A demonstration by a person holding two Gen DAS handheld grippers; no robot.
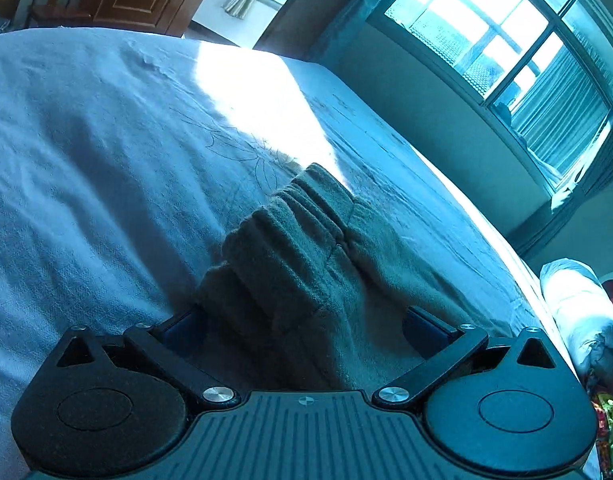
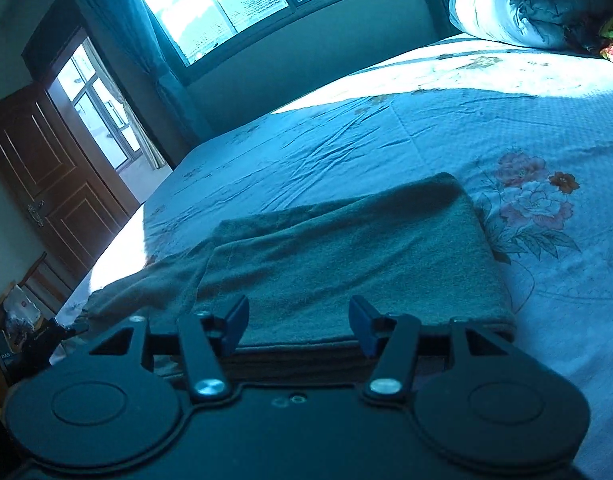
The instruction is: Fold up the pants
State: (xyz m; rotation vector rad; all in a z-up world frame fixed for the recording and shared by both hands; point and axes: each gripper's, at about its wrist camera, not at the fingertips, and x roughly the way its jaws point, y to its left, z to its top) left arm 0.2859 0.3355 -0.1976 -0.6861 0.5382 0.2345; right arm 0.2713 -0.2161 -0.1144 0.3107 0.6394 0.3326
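The grey-green fleece pants (image 1: 306, 248) lie on the bed sheet (image 1: 86, 152), with the ribbed waistband bunched up and rising between my left gripper's (image 1: 302, 324) wide-apart fingers. The left gripper is open, with cloth lying in the gap but not pinched. In the right wrist view the pants (image 2: 346, 248) lie folded in flat layers on the sheet (image 2: 546, 320). My right gripper (image 2: 298, 320) is open, its blue pads (image 2: 236, 322) resting just over the near folded edge.
A rolled white quilt (image 2: 526, 4) lies at the bed's head, with a flowered cloth beside it. A window wall (image 1: 506, 40) runs along the bed's far side. A brown door (image 2: 46, 184) stands at the foot end. A sunlit patch (image 1: 246, 92) crosses the sheet.
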